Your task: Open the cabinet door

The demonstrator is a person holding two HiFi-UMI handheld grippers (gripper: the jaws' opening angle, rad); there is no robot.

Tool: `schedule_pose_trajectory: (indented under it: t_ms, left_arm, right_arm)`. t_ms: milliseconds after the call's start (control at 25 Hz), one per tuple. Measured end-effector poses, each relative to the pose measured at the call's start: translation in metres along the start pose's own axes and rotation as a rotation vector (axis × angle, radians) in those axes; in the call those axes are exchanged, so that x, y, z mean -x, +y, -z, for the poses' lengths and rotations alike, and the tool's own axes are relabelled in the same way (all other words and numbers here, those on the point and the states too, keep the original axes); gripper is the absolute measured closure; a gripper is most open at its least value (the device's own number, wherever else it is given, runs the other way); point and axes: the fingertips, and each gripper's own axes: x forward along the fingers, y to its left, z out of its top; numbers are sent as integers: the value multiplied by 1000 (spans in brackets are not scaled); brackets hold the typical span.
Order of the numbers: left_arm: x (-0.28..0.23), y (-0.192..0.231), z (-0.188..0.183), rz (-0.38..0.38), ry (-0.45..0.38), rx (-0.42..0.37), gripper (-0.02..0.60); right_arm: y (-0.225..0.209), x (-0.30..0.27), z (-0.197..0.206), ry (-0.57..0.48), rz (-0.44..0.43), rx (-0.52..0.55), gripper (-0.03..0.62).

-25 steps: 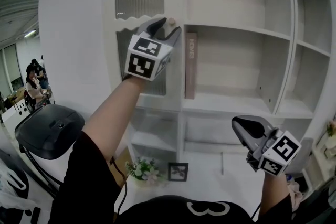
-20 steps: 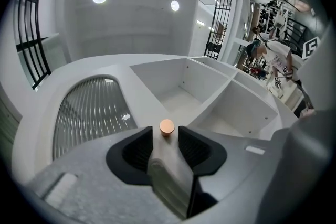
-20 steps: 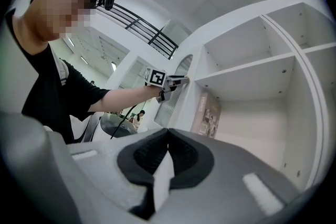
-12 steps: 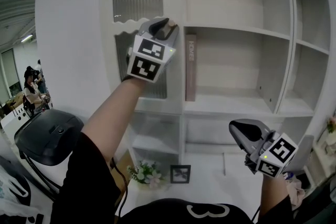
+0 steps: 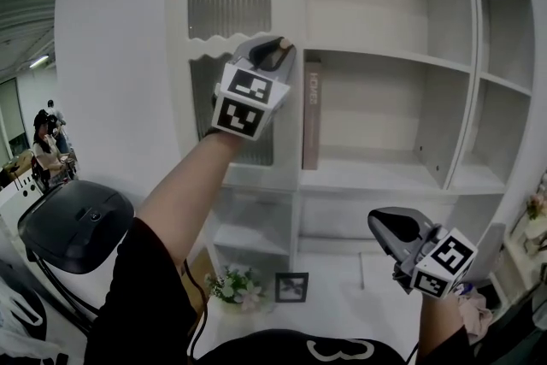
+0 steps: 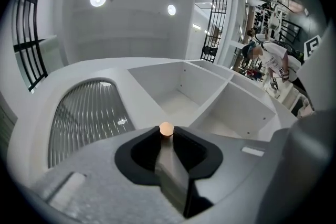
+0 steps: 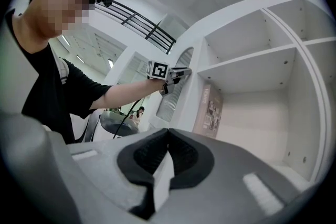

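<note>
Cabinet door point(image 5: 224, 21): stood at the left of the white shelving point(image 5: 389, 55), on the far side from the person, flush in its frame and not yet swung; arched ribbed glass above, a second ribbed pane below a wavy rail.
Knob point(image 6: 166, 129): small, round, pale wood colour, set at the door's right edge, just beside the open shelf with the book point(image 5: 312, 111).
Left gripper point(image 5: 273, 51): raised to the knob, tilted a little upward; jaws just closed in to a narrow gap, pads pressed on the knob's two sides at the very tips.
Right gripper point(image 7: 168, 132): held low at the near right, well apart from the door; jaws together, nothing between them.
Hold: judged best on the knob alone; no other handle seen, no purchase on glass or rail.
Stiffness: judged a rigid panel, hinged most likely along its left edge, though no hinge seen; expected to swing in an arc toward the person, not to come straight out.
Weight: judged light to moderate, a thin painted frame with glass inserts.
Slip: judged the main risk; knob smooth and rounded, caught only by the tips, liable to be lost on a pull off its axis.
Fragility: panes judged breakable; called for a steady pull without a jerk, and for jaws kept off the ribbed glass.
Catch: could not tell of any magnet or latch behind the door.
Below: picture frame point(image 5: 291, 285) and flowers point(image 5: 229, 282) stood low and near, judged clear of the door's swing.
</note>
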Motion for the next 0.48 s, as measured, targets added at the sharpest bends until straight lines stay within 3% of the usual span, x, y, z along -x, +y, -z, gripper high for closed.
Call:
schedule_pose_trajectory:
  t_ms: [480]
  left_arm:
    - [14,3,-8,48,-62,30,509]
  right_arm:
    - [19,-12,36,51,39,-116,592]
